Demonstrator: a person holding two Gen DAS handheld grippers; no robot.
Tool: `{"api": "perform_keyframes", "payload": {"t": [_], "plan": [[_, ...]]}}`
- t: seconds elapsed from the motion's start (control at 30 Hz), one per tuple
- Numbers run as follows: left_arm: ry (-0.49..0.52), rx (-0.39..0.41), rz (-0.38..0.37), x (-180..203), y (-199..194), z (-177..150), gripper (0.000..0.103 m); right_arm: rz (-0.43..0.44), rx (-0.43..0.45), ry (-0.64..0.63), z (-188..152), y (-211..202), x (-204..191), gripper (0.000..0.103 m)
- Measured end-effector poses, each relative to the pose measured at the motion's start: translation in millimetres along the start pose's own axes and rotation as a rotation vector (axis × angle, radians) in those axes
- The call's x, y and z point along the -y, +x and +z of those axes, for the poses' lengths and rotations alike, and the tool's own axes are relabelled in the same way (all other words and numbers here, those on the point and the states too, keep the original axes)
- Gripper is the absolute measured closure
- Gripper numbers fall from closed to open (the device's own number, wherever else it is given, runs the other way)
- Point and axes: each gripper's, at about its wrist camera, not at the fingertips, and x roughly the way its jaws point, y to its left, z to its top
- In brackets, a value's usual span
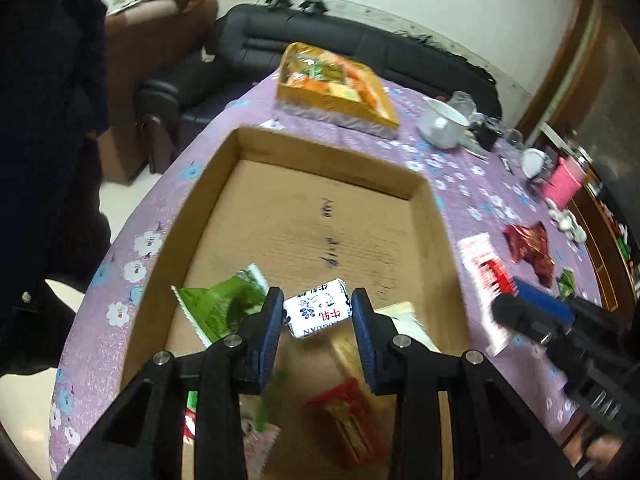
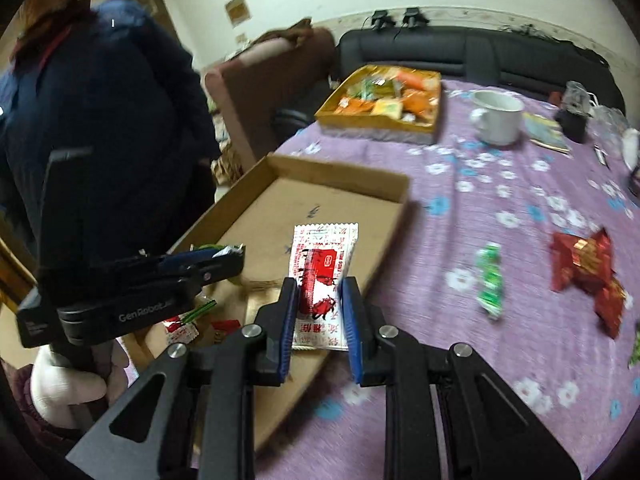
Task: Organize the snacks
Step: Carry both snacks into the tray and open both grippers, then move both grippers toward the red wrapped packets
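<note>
Left gripper (image 1: 317, 316) clamps a small glossy white candy (image 1: 317, 314) w/ blue print, pads narrow on its ends, above the cardboard tray (image 1: 424, 200); crinkly green wrapper (image 1: 220, 306) lies just left of the fingers. Right gripper (image 2: 320, 308) pinches a flat red-and-white sachet (image 2: 324, 276), serrated edges, sticking out past the fingertips over the tray's edge. Table has a purple floral cloth (image 2: 480, 200); black sofa (image 2: 480, 50) behind. Both grippers point steeply down.

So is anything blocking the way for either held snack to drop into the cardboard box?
Nothing visible. The left gripper holds its white candy over the cardboard box; the right gripper holds a red-and-white packet at the box's open rim.
</note>
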Motion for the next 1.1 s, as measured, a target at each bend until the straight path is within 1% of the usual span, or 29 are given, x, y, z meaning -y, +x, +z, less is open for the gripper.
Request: {"api": "perform_keyframes", "payload": {"t": [0.1, 0.23, 0.3, 0.33, 0.43, 0.53, 0.6, 0.63, 0.7, 0.73, 0.8, 0.9, 1.0, 1.1], "plan": [[-0.027, -0.010, 0.016, -9, 6, 2, 0.069, -0.013, -0.040, -0.022, 7, 25, -7, 0.078], [-0.051, -0.014, -0.007, -16, 7, 2, 0.065, -0.017, -0.086, -0.030, 9, 52, -17, 0.077], [-0.051, -0.005, -0.018, -15, 2, 0, 0.057, -0.009, -0.122, -0.020, 8, 64, -18, 0.076], [-0.049, 0.002, -0.016, -13, -1, -1, 0.056, -0.004, -0.133, -0.010, 7, 66, -16, 0.076], [-0.041, 0.036, -0.010, -9, -14, -5, 0.049, 0.016, -0.130, 0.015, 4, 61, -11, 0.075], [-0.028, 0.084, 0.009, 1, -31, -9, 0.045, 0.011, -0.096, 0.039, 2, 41, -1, 0.070], [-0.020, 0.120, 0.021, 8, -44, -12, 0.035, 0.013, -0.063, 0.067, -1, 23, 11, 0.064], [-0.015, 0.146, 0.033, 15, -52, -13, 0.032, 0.011, -0.048, 0.077, -3, 14, 16, 0.064], [-0.012, 0.194, 0.061, 25, -66, -17, 0.021, 0.003, -0.022, 0.091, -8, -5, 28, 0.064], [-0.014, 0.221, 0.074, 32, -73, -20, 0.020, -0.004, -0.012, 0.096, -12, -14, 33, 0.064], [-0.018, 0.251, 0.062, 43, -84, -25, 0.020, -0.026, 0.010, 0.108, -22, -33, 46, 0.064], [-0.016, 0.260, -0.003, 58, -94, -33, 0.020, -0.065, 0.037, 0.139, -39, -61, 72, 0.064], [0.004, 0.264, -0.017, 73, -98, -39, 0.020, -0.113, 0.058, 0.186, -56, -86, 103, 0.064], [0.002, 0.270, -0.045, 85, -97, -46, 0.020, -0.163, 0.078, 0.247, -71, -107, 137, 0.064]]}}
